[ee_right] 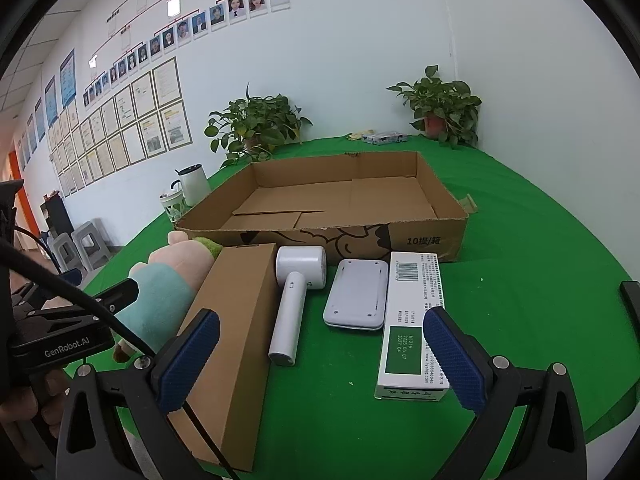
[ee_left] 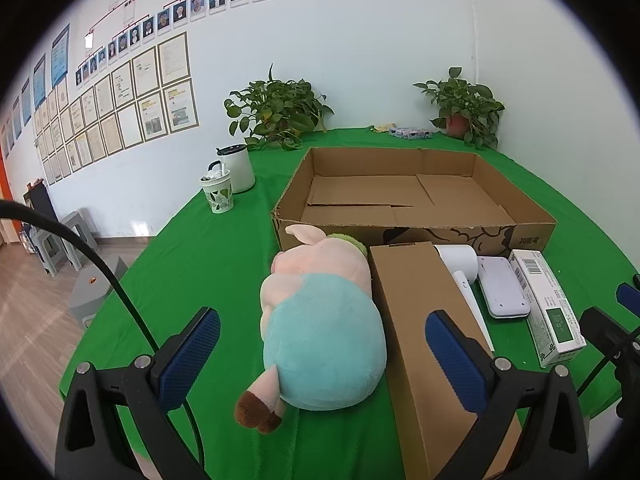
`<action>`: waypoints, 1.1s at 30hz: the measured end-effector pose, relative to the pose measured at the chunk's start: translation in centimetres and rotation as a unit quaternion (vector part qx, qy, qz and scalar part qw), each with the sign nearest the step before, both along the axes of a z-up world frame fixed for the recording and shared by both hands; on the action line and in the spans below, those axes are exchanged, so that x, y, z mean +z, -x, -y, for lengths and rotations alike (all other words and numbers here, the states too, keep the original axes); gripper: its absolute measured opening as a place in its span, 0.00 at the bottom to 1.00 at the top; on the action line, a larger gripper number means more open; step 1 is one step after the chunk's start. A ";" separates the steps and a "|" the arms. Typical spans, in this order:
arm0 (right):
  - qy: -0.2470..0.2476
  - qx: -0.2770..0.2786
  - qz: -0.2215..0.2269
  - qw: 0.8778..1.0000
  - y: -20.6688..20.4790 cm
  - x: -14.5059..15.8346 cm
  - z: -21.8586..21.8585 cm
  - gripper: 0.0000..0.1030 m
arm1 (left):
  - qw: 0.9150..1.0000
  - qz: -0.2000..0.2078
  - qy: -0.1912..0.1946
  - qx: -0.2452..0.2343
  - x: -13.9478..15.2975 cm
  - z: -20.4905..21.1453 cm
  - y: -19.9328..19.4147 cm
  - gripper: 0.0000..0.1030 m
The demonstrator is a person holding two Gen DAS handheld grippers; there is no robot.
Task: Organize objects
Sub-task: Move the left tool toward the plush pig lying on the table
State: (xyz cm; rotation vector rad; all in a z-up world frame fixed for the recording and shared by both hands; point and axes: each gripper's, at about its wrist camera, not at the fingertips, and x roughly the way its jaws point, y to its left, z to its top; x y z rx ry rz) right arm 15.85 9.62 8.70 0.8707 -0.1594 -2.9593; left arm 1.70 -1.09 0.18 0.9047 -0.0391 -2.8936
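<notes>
A large open cardboard tray box [ee_left: 412, 232] [ee_right: 320, 236] stands empty on the green table. In front of it lie a plush pig [ee_left: 320, 320] [ee_right: 168, 276], a long brown carton [ee_left: 424, 328] [ee_right: 236, 328], a white handheld device [ee_right: 292, 300] [ee_left: 464, 276], a flat white gadget [ee_right: 358, 296] [ee_left: 502, 288] and a white-and-green box [ee_right: 412, 332] [ee_left: 552, 308]. My left gripper [ee_left: 320, 360] is open, its fingers on either side of the pig's rear. My right gripper [ee_right: 320, 360] is open and empty, above the table before the white device.
A white kettle [ee_left: 238, 168] and a patterned cup [ee_left: 218, 194] stand at the table's left. Two potted plants [ee_left: 276, 108] [ee_left: 466, 108] and a small packet [ee_left: 410, 133] sit at the back by the wall. Grey stools [ee_left: 60, 240] stand on the floor left.
</notes>
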 end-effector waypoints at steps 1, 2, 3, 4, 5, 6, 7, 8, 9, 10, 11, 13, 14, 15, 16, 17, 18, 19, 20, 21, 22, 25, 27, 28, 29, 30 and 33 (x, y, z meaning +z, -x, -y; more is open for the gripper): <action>-0.002 0.002 0.001 1.000 0.0 0.0 0.1 0.99 | 1.000 0.000 -0.001 0.001 0.0 0.1 0.0 0.99; -0.007 0.003 0.002 1.000 0.0 0.0 0.2 0.99 | 1.000 0.001 -0.004 0.000 -0.1 0.3 0.0 0.99; -0.011 0.003 0.003 1.000 -0.1 0.0 0.3 0.99 | 1.000 0.003 -0.007 0.000 -0.2 0.6 -0.1 0.99; -0.014 0.003 0.005 1.000 -0.1 0.1 0.3 0.99 | 1.000 0.003 -0.010 0.001 -0.2 0.9 -0.2 0.99; -0.015 0.005 0.007 1.000 -0.1 0.2 0.5 0.99 | 1.000 0.003 -0.013 0.003 -0.2 1.3 -0.3 0.99; -0.018 0.010 0.009 1.000 -0.2 0.4 0.8 0.99 | 1.000 0.002 -0.016 0.006 0.0 1.7 -0.4 0.99; -0.023 0.018 0.011 1.000 -0.2 0.6 1.2 0.99 | 1.000 0.000 -0.019 0.009 0.1 2.1 -0.6 0.99; -0.030 0.028 0.012 0.999 -0.4 0.9 1.7 0.99 | 1.000 -0.004 -0.022 0.012 0.4 2.7 -0.8 0.99; -0.034 0.042 0.013 0.998 -0.6 1.4 2.3 0.99 | 1.000 -0.008 -0.026 0.013 0.7 3.2 -1.1 0.99; -0.022 0.065 0.019 0.997 -0.8 2.0 2.8 1.00 | 0.999 -0.012 -0.030 0.015 0.9 3.7 -1.3 0.99; 0.017 0.104 0.028 0.994 -1.0 2.8 3.2 1.00 | 0.999 -0.015 -0.034 0.018 1.2 4.2 -1.5 0.99; 0.117 0.206 0.029 0.971 -1.7 4.3 3.4 0.99 | 0.999 -0.021 -0.042 0.023 1.7 5.0 -1.7 0.99; 0.144 0.236 0.021 0.961 -2.0 4.7 3.3 1.00 | 0.998 -0.021 -0.046 0.025 1.7 5.4 -1.7 0.99; 0.150 0.245 0.016 0.958 -1.9 4.7 3.2 1.00 | 0.998 -0.019 -0.048 0.025 1.7 5.6 -1.6 0.99; 0.139 0.238 0.019 0.961 -1.4 4.2 3.2 1.00 | 0.998 -0.015 -0.051 0.025 1.5 5.7 -1.4 0.99; 0.116 0.214 0.038 0.969 -0.3 3.1 3.2 1.00 | 0.998 -0.010 -0.054 0.024 1.3 5.7 -1.1 0.99; 0.092 0.181 0.065 0.977 1.0 1.8 3.1 1.00 | 0.998 -0.003 -0.059 0.020 0.9 5.7 -0.7 0.99; 0.072 0.151 0.089 0.982 2.2 0.5 3.0 1.00 | 0.998 0.004 -0.065 0.015 0.5 5.7 -0.4 0.99; 0.058 0.128 0.104 0.985 3.1 -0.5 2.8 1.00 | 0.997 0.011 -0.071 0.008 0.1 5.6 -0.1 0.99; 0.046 0.114 0.111 0.986 3.7 -1.2 2.7 0.99 | 0.997 0.016 -0.073 0.001 -0.3 5.4 0.2 0.99; 0.040 0.108 0.112 0.987 4.0 -1.6 2.4 0.99 | 0.997 0.022 -0.073 -0.006 -0.8 5.2 0.6 0.99; 0.016 0.093 0.098 0.991 4.3 -1.9 2.1 0.99 | 0.997 0.036 -0.070 -0.018 -1.7 4.5 1.5 0.99; -0.006 0.087 0.089 0.992 4.8 -2.4 2.0 0.99 | 0.996 0.042 -0.072 -0.029 -2.2 4.2 2.0 0.99; -0.015 0.084 0.083 0.993 5.0 -2.6 2.2 0.99 | 0.996 0.043 -0.072 -0.034 -2.3 4.1 2.1 0.99; -0.024 0.081 0.077 0.993 5.1 -2.6 2.3 0.99 | 0.996 0.045 -0.070 -0.040 -2.5 4.0 2.3 0.99; -0.032 0.077 0.072 0.994 5.1 -2.3 2.3 0.99 | 0.996 0.045 -0.069 -0.042 -2.5 3.9 2.3 0.99; -0.057 0.070 0.060 0.994 5.7 -2.1 2.8 0.99 | 0.995 0.052 -0.068 -0.049 -2.9 3.9 2.5 0.99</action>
